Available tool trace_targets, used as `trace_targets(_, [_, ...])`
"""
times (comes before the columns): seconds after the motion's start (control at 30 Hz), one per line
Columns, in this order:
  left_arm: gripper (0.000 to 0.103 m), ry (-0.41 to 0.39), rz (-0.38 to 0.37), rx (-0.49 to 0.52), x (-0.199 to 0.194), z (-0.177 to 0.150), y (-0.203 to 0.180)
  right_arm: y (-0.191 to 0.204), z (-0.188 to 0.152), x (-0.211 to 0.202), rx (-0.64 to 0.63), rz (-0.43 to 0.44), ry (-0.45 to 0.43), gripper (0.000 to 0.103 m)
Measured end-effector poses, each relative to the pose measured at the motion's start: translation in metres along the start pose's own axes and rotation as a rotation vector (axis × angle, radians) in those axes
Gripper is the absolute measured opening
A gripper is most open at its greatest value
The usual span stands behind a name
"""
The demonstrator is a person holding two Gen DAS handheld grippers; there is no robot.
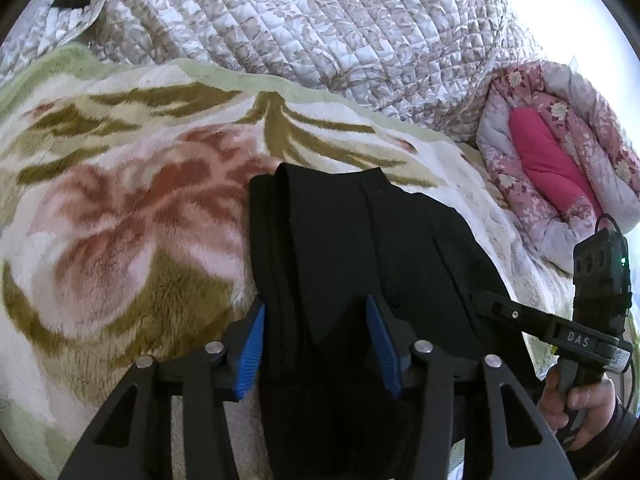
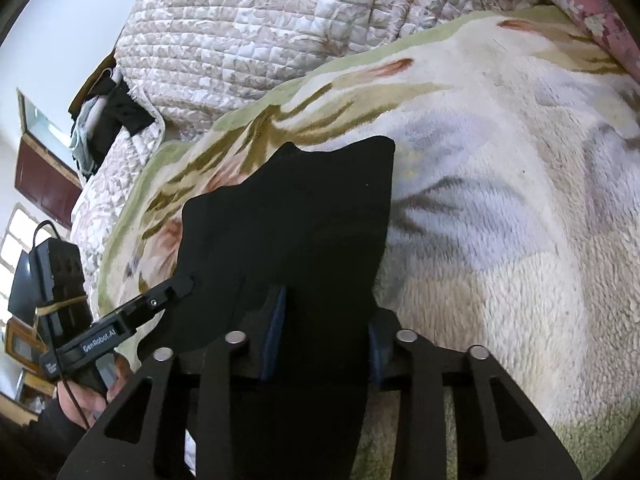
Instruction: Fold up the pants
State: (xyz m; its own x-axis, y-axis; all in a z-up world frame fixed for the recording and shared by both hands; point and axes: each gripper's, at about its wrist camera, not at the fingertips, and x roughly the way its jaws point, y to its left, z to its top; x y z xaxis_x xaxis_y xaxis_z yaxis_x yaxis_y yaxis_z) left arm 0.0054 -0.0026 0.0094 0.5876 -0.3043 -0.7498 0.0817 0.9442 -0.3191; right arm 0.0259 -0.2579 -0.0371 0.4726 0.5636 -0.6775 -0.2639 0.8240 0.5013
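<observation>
Gripping black pants [image 1: 360,240] on the bed's blanket [image 1: 120,220], both grippers' jaws clamp fabric, seemingly mid-fold; next, lift together.

The pants [image 1: 340,240] are black, of plain soft cloth, folded into a narrow bundle with lengthwise creases. They run from the lower centre of the frame up to mid-frame, lying on a fleecy floral blanket [image 1: 120,208], the far edge uneven and peaked.
</observation>
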Motion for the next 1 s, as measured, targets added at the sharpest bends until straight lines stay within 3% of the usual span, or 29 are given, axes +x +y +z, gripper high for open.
trace_targets(0.13, [0.034,-0.013,0.059,0.045,-0.008,0.000,-0.009,0.010,-0.002,-0.007,-0.025,-0.016,-0.008,0.017])
trace_targets(0.37, [0.025,-0.026,0.081,0.082,-0.022,0.005,-0.019,0.027,0.000,-0.022,-0.049,-0.004,-0.036,0.016])
trace_targets(0.67, [0.022,-0.042,0.060,0.102,-0.039,0.005,-0.032,0.046,0.001,-0.036,-0.083,0.018,-0.054,0.016])
trace_targets(1.0, [0.022,-0.063,0.055,0.108,-0.035,0.028,-0.028,0.053,0.030,-0.026,-0.118,0.027,-0.073,0.016])
